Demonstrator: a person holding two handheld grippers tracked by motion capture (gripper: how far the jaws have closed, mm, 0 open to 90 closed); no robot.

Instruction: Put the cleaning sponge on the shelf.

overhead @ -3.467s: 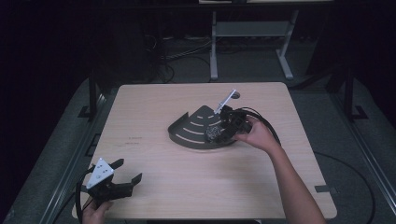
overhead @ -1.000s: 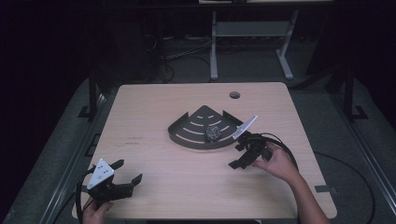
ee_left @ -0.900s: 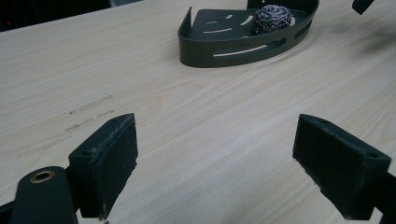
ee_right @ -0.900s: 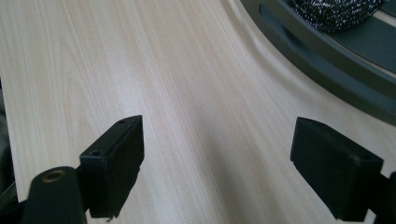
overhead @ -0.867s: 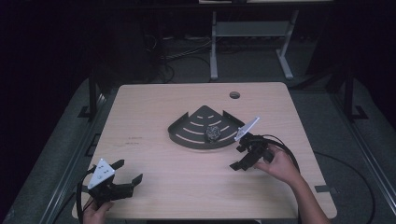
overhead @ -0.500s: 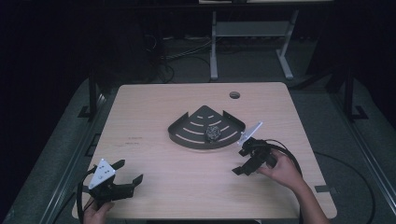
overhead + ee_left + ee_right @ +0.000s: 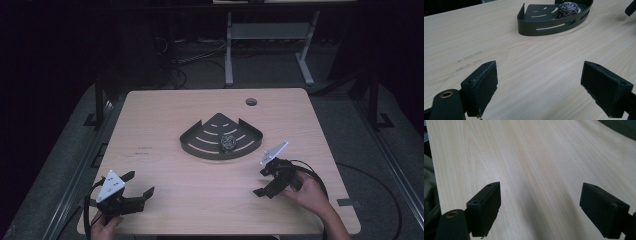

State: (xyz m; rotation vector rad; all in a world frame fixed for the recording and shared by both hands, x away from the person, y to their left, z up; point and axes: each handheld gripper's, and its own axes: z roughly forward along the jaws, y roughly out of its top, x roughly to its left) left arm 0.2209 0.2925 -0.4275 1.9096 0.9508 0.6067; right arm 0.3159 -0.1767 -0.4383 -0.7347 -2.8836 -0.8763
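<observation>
Right, a dark grey fan-shaped metal corner tray [image 7: 204,146] with curved slots cut in its floor and a low rim sits about mid-table, slightly toward the far side, on a pale wood-grain tabletop [image 7: 200,195]. Inside it, near the curved front wall on the right side, lies a round steel-wool scouring ball [image 7: 228,143], grey and shiny; in the left gripper view the same tray [image 7: 541,23] shows at the top with the scourer [image 7: 569,7] resting against the inner wall. Left hand-held black two-jaw gripper [image 7: 136,186] with a grey triangular plate on top is at the near left corner of the table, jaws spread wide apart, nothing between them, pads just over bare wood; the left hand [image 7: 104,227] shows at the bottom edge. Right hand-held black gripper [image 7: 262,181] is near the right front of the table, well apart from the tray, held by the right hand [image 7: 309,192], jaws also wide apart with nothing in them, pointing left across the wood. Its own view [image 7: 549,212] shows both black pads apart over plain tabletop. A cable loops behind the right gripper. A small round cable hole [image 7: 251,101] is in the tabletop near the far edge. Beyond the table stands a grey metal frame [image 7: 270,35] on a dark floor.
</observation>
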